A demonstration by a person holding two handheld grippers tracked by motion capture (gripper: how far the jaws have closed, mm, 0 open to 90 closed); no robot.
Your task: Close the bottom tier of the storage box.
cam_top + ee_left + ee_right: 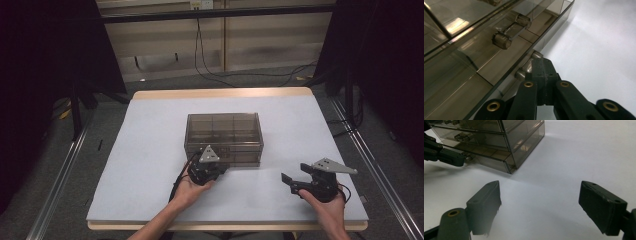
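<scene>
Your left tongs (541,72) sit closed tight on the small metal handle (525,71) of the bottom drawer (486,160) of the smoky, see-through plastic drawer box (223,137), which stands near the middle of the white worktop (140,165). In the left gripper view the jaws meet right at the drawer front, pinching the knob. So the reach and the grip look done. In the right gripper view that drawer's front appears to stand a little proud of the box face, so the pull may have begun, though you cannot be sure from this angle. The upper drawer's handle (510,31) is untouched.

To the right, your right tongs (539,202) hang wide apart over bare worktop, holding nothing, well clear of the box. What seems left: drawing the drawer out fully, and whatever the free hand is meant to do afterwards.
</scene>
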